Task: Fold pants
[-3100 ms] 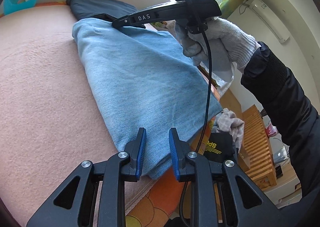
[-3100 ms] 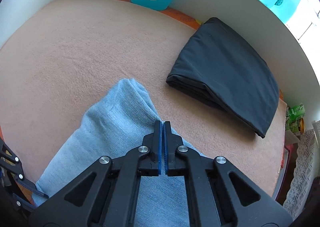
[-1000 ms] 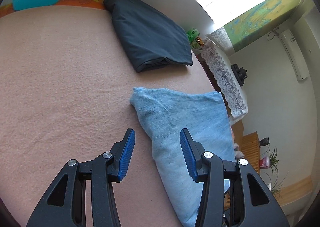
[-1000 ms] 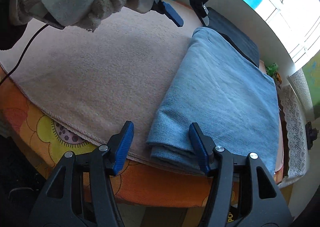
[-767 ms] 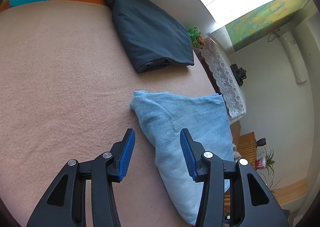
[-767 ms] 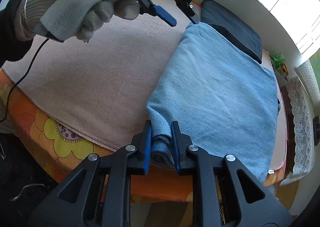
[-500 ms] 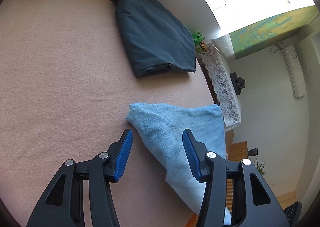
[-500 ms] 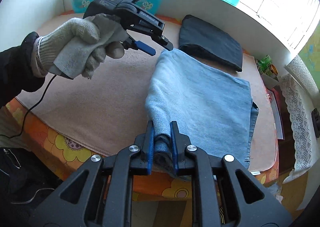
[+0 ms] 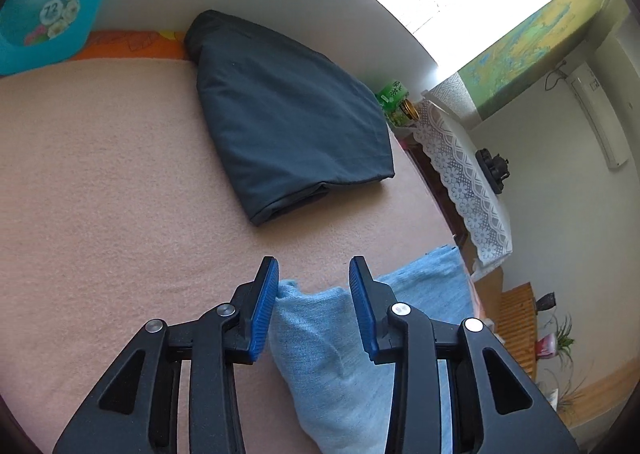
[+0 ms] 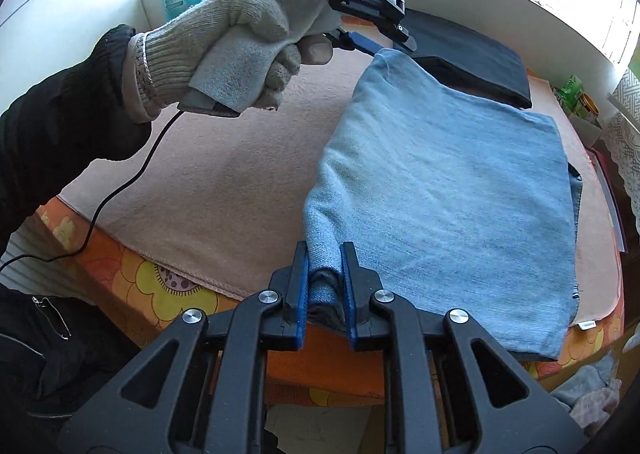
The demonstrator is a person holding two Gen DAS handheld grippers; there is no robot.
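Observation:
Folded light blue jeans (image 10: 448, 181) lie on the pink blanket (image 10: 224, 173). My right gripper (image 10: 325, 254) is shut on the near folded corner of the jeans at the table's front edge. My left gripper (image 9: 314, 274) is open, its jaws standing on either side of the far corner of the jeans (image 9: 316, 318). It also shows in the right wrist view (image 10: 390, 43), held by a gloved hand (image 10: 232, 49) at the far corner of the jeans.
Folded dark pants (image 9: 288, 121) lie beyond the jeans near the white wall. Blue detergent bottles (image 9: 44, 9) stand on the sill. A lace-covered side table (image 9: 468, 177) stands to the right. The orange flowered table edge (image 10: 152, 278) is at the front.
My right gripper closed on the near corner of the jeans. My left gripper moved forward until its open jaws straddle the far corner.

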